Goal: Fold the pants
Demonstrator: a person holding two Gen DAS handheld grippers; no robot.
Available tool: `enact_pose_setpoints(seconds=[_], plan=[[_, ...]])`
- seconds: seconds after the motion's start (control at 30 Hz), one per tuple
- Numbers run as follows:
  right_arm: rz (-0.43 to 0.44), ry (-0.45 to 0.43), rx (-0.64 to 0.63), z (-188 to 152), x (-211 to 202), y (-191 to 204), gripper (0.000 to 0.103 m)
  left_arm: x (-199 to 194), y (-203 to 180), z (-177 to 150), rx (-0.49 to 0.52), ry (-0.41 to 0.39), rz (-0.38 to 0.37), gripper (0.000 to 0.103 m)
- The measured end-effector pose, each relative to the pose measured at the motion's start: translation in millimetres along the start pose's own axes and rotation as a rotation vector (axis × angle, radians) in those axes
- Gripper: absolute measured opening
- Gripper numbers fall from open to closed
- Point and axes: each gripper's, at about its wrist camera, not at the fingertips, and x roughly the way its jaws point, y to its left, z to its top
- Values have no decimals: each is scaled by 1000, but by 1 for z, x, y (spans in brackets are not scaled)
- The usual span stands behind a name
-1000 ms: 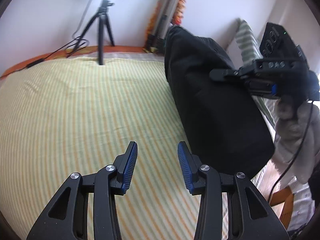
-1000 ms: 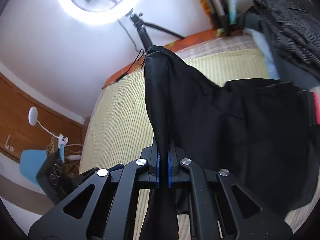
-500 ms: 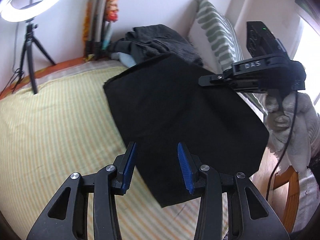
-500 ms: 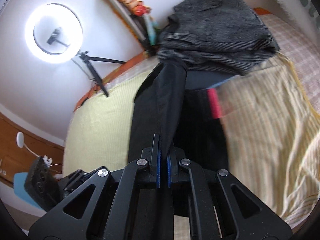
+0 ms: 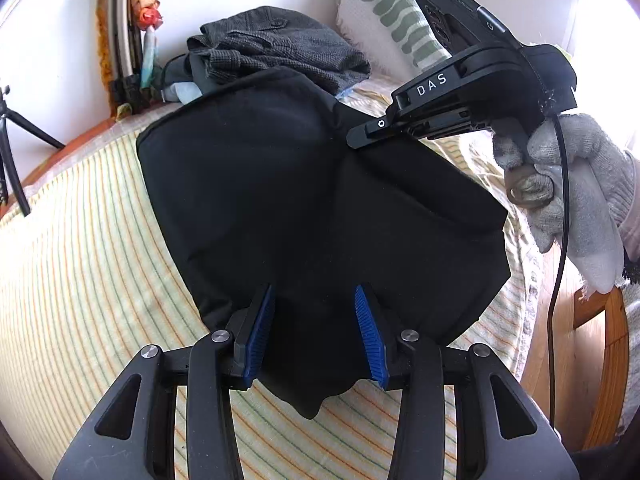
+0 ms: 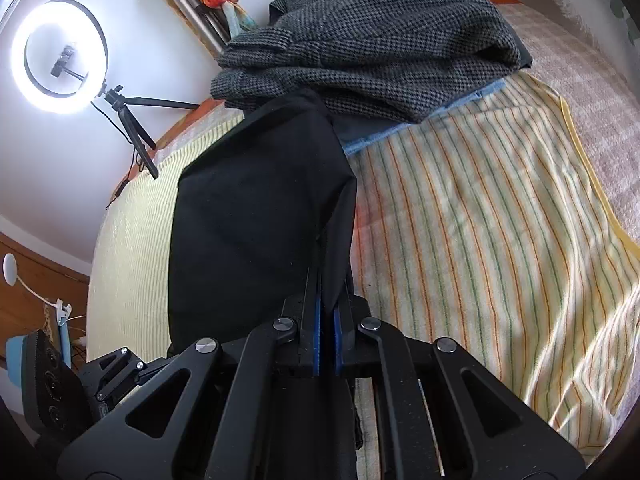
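The black pants (image 5: 300, 200) are folded into a broad panel that drapes onto the striped bed sheet (image 5: 80, 280). My right gripper (image 5: 354, 140) is shut on their far right edge and held by a gloved hand (image 5: 568, 184). In the right wrist view the cloth (image 6: 248, 220) runs up from between the pressed blue pads of the right gripper (image 6: 326, 300). My left gripper (image 5: 313, 296) hovers over the near edge of the pants. Its jaws stand apart, the blue pads do not press on the cloth, and black fabric shows in the gap behind them.
A pile of grey checked clothes (image 6: 380, 40) lies at the head of the bed, just beyond the pants. A green-patterned pillow (image 5: 384, 12) leans on the wall. A ring light (image 6: 60, 56) on a tripod stands at the far side. A wooden frame (image 5: 600, 340) borders the bed's right edge.
The pants went from hanging upright to draping low over the bed. Both grippers swung toward the clothes pile. The left gripper, earlier over bare sheet, now sits over the pants' near edge.
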Motion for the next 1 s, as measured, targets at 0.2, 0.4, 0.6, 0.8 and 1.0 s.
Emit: enact_pose_setpoints(seconds=[0.2,0.4,0.6,0.8,1.0], plan=[[-10,-1,-5,-4,4,-8,5,2,-5,0,23,7,28,40],[-38,-4,-31,-8,8,-5,5,3,-11,-1,46,4,56,40],[-44,-6,-34,-8,11,-6,5,3,-12,0,65,0,69,40],[-58,-6,-53,-9,12,-6,5,5,-14,1,70,-1,69,40],[-65,3,-67,-11,10,-7,14,-3,-2,2,3,1,-20,54]])
